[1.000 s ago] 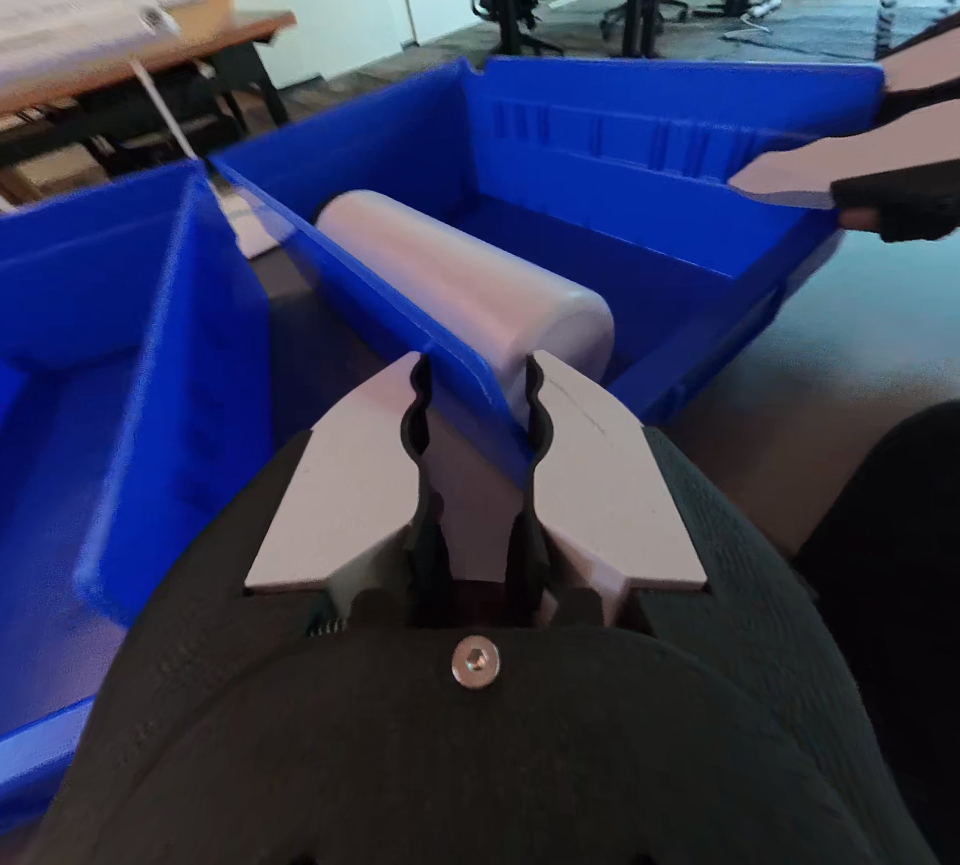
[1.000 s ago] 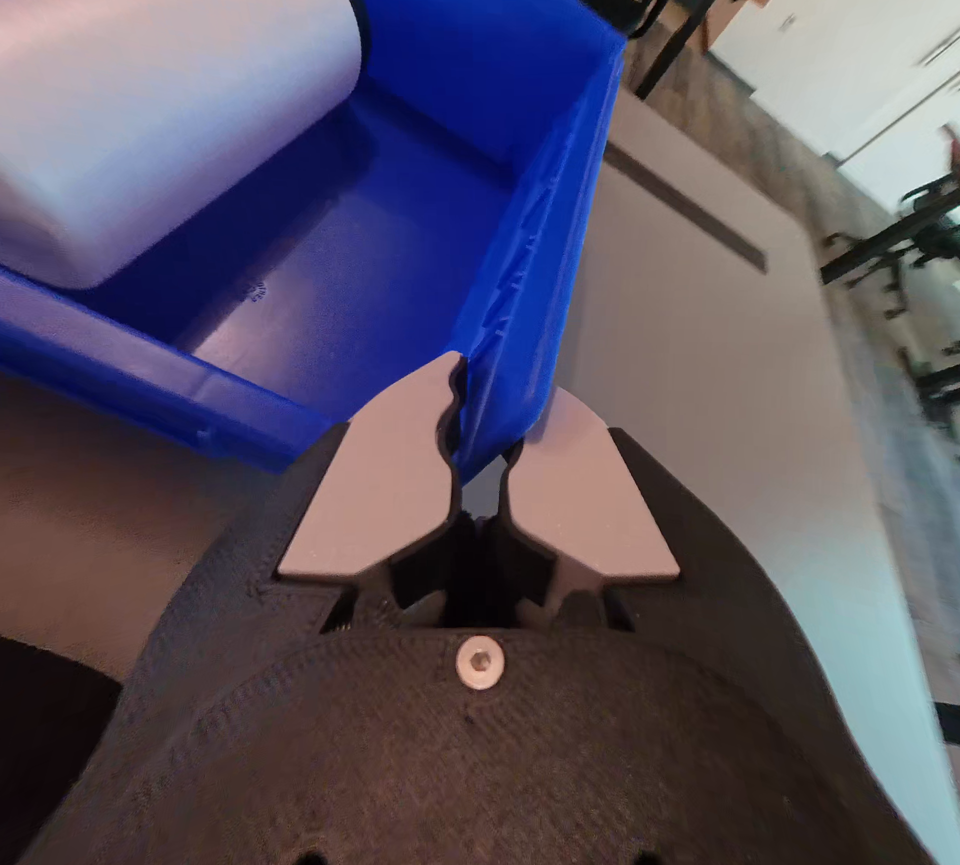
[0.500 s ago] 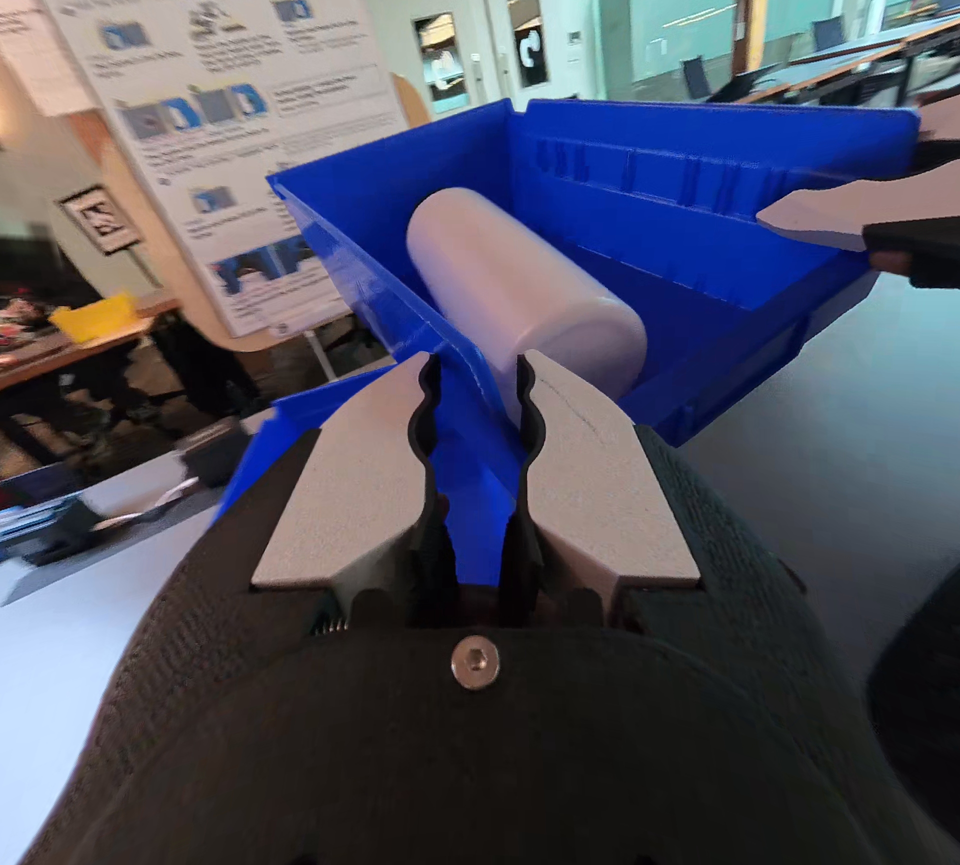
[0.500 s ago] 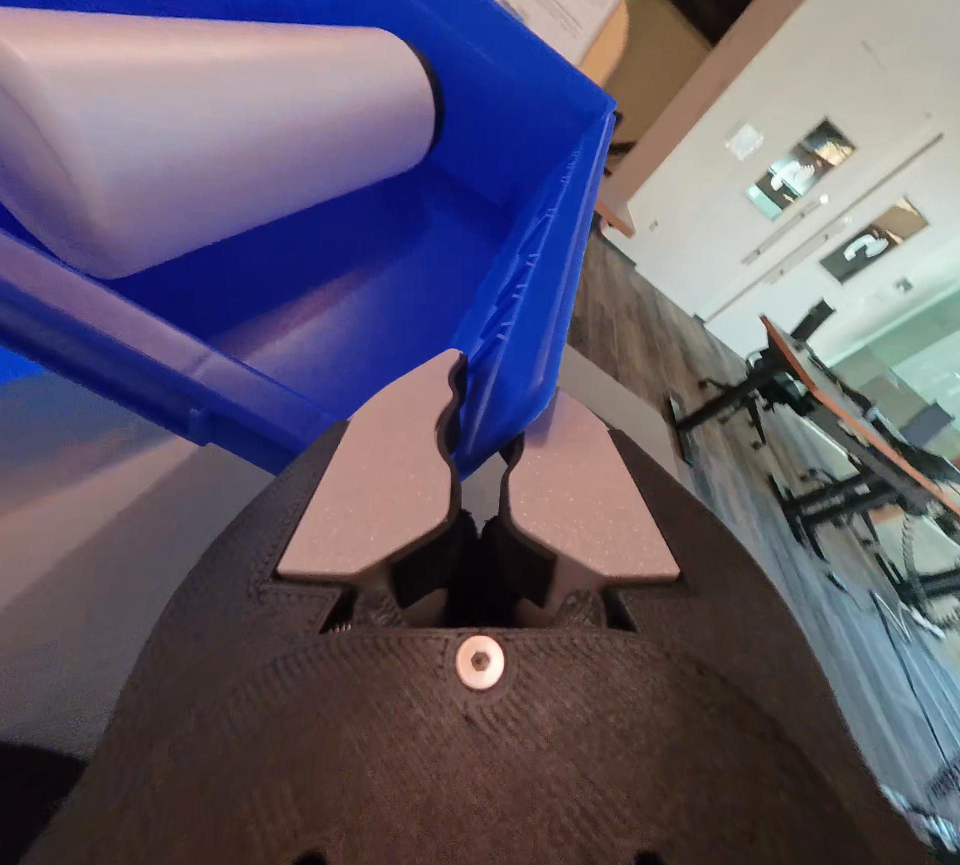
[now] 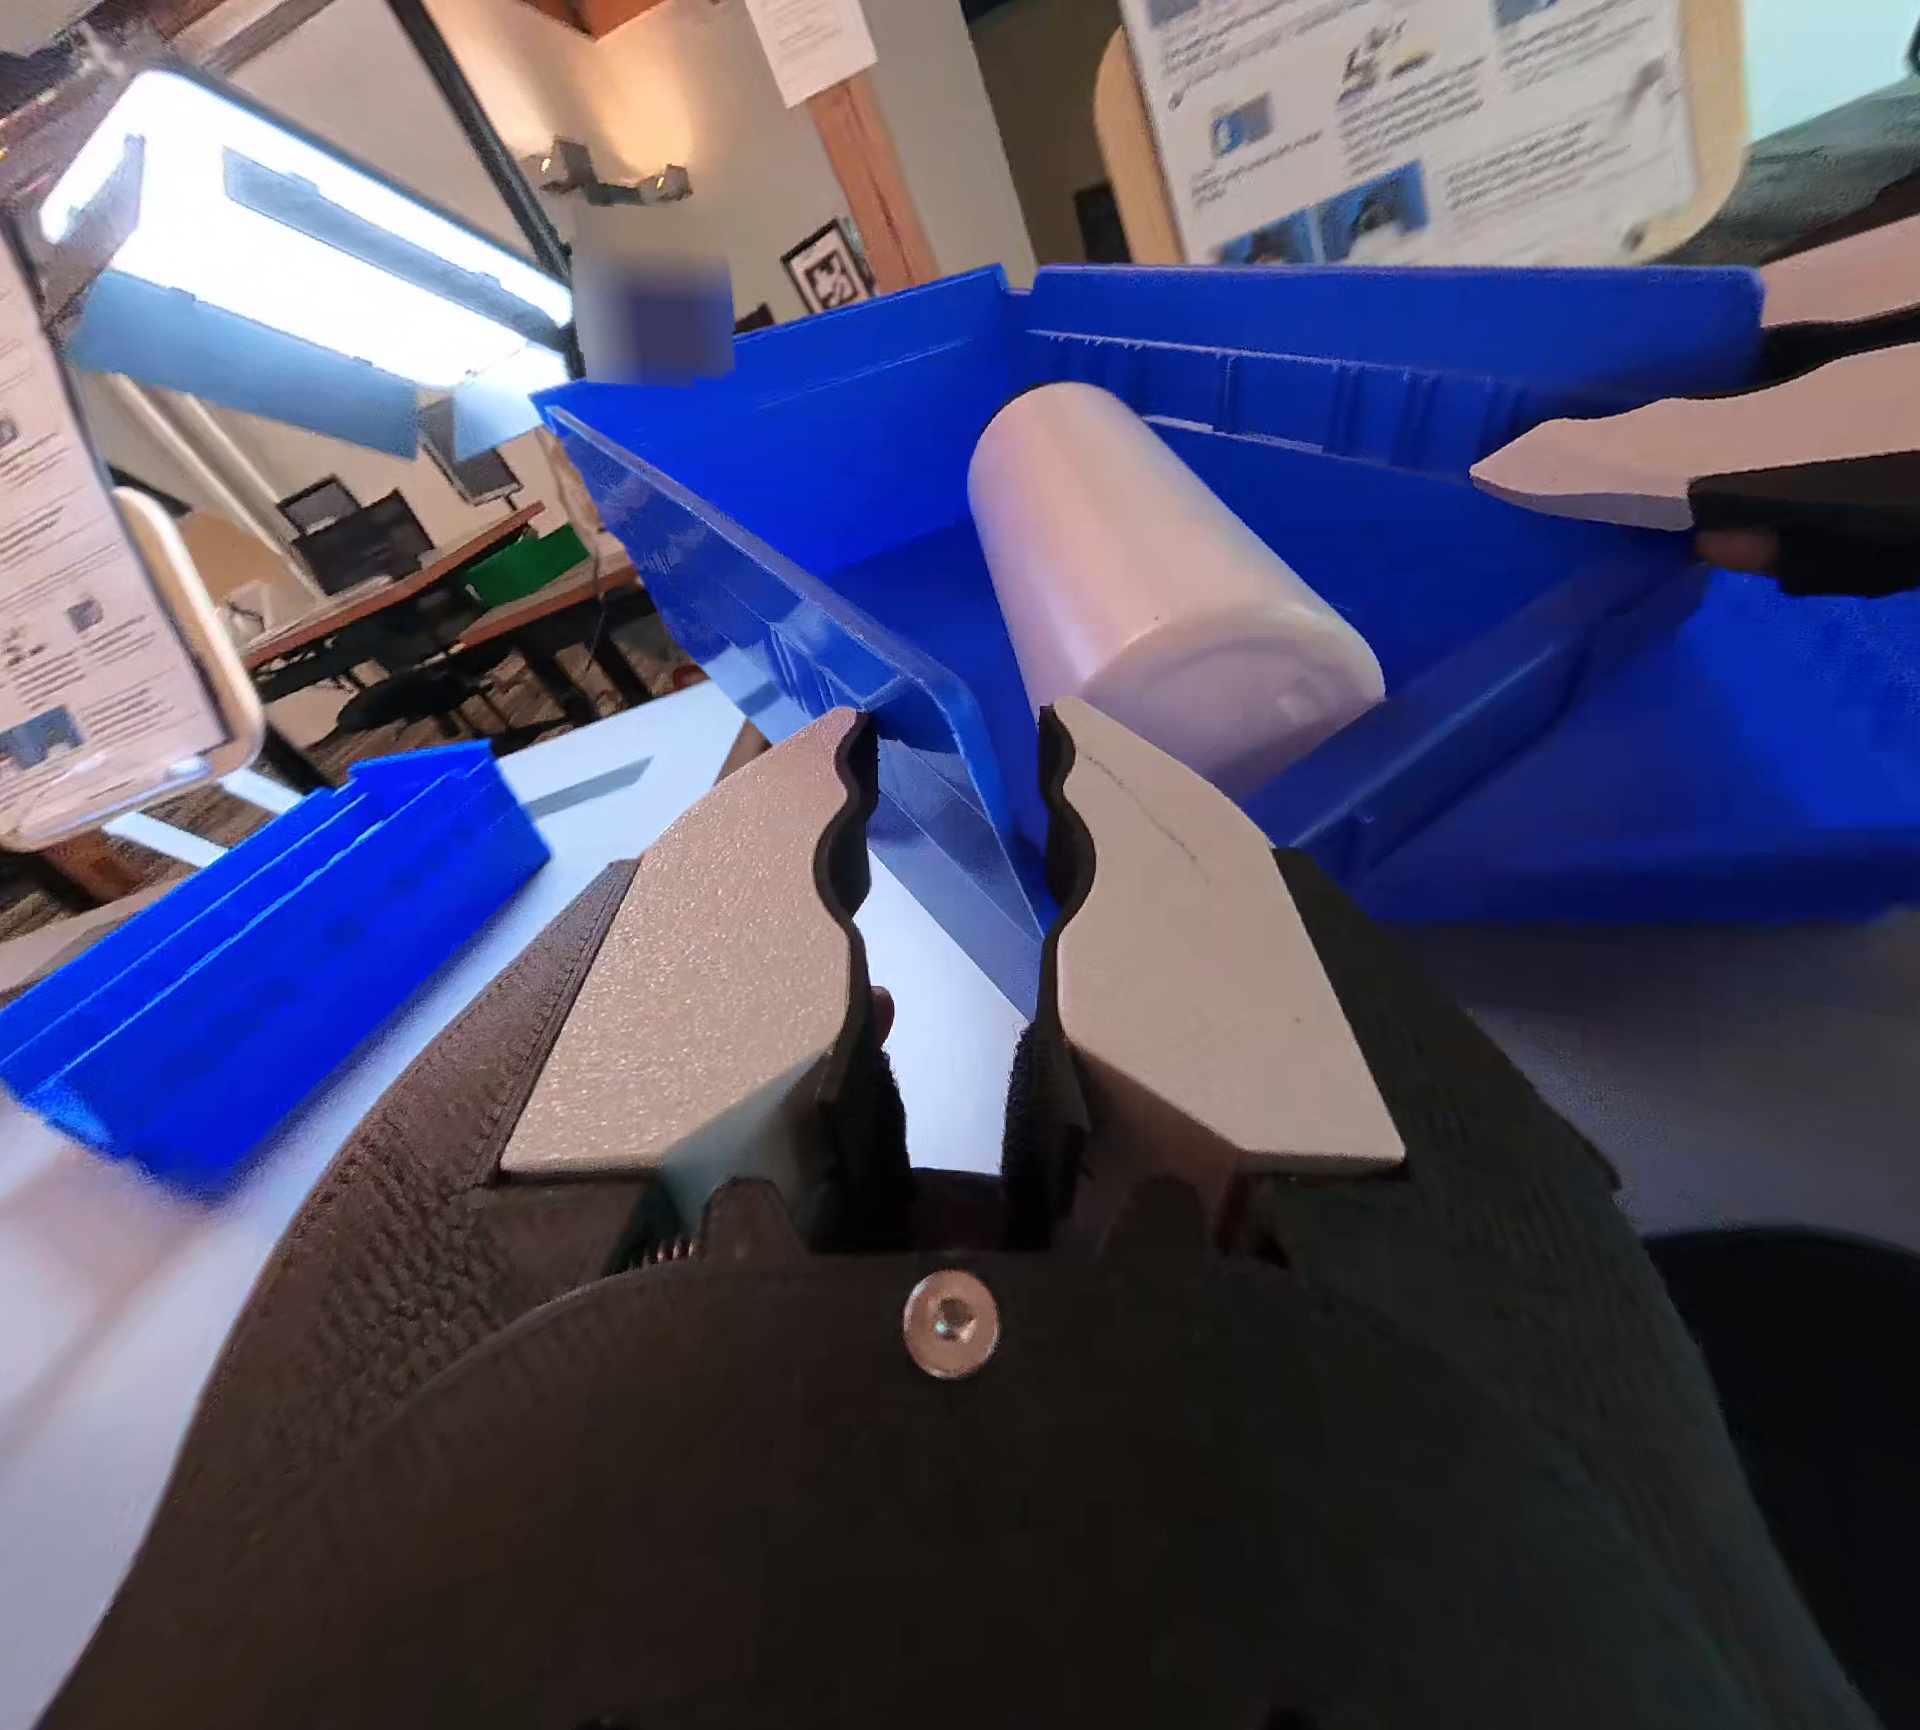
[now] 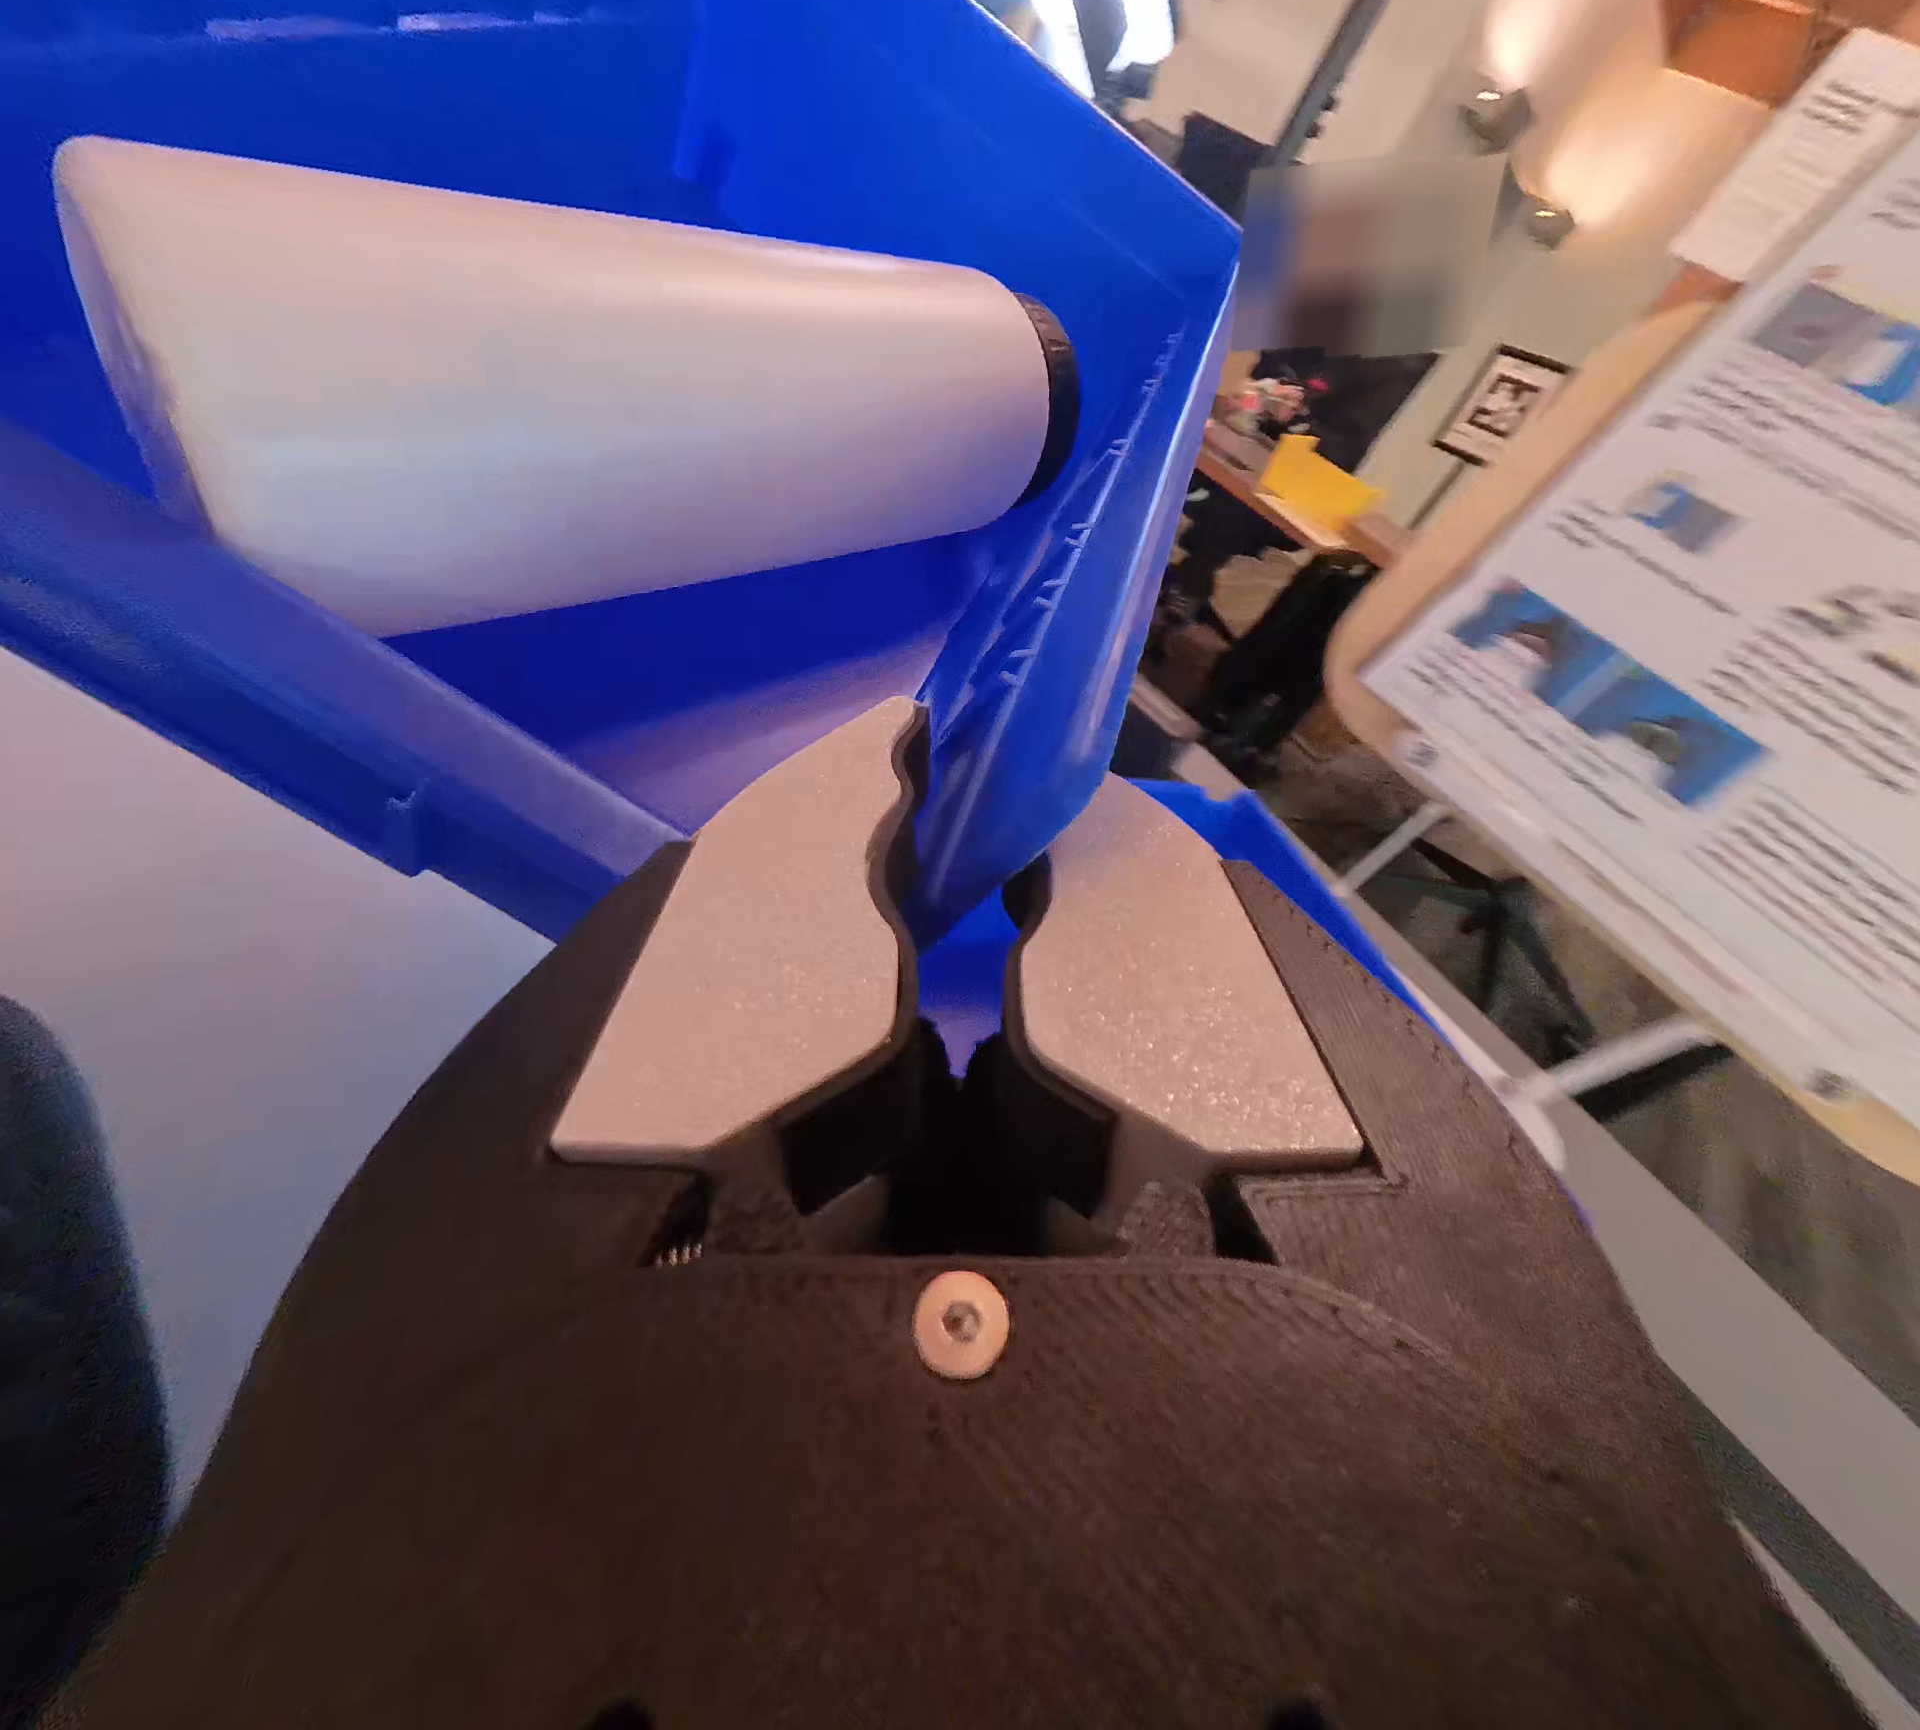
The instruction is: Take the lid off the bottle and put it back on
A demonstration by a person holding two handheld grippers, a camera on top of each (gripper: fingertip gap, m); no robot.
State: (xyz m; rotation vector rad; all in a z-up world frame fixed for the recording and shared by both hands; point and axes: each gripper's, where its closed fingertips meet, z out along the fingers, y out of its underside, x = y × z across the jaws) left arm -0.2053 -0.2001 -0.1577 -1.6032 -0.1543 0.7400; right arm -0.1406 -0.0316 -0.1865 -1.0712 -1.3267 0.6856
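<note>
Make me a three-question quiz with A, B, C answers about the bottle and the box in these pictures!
1. Where is the bottle?
A. Lying inside the blue bin
B. Standing on the table
C. Held in jaws

2. What colour is the bottle's lid?
A. Red
B. Black
C. Yellow

3. What is the right gripper doing?
A. Hanging open in the air
B. Squeezing the lid
C. Clamped on the bin's side wall

Answers:
1 A, the pale bottle lies on its side in the bin.
2 B, a dark ring caps its far end.
3 C, the blue wall sits pinched between its jaws.
</note>
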